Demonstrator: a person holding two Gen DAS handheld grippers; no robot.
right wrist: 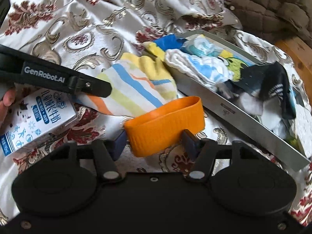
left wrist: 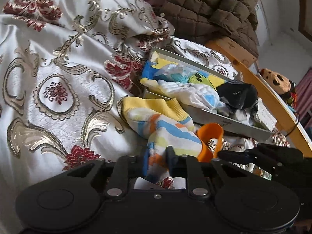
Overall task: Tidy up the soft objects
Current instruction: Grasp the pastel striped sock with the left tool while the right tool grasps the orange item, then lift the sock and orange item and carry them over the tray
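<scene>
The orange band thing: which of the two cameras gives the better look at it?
The right wrist view: the orange band sits whole between the right gripper fingers, ribbed side facing the camera. In the left wrist view the orange band is partly hidden behind the striped sock.

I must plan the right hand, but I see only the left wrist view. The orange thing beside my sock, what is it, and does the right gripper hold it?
Observer: It is a ribbed orange band. The right gripper has one finger at each side of it; whether it squeezes, I cannot tell.
Operator: Is anything near that I do not see?
Observer: Yes, a milk carton lies on the bedspread, left of the band, next to the striped sock.
</scene>
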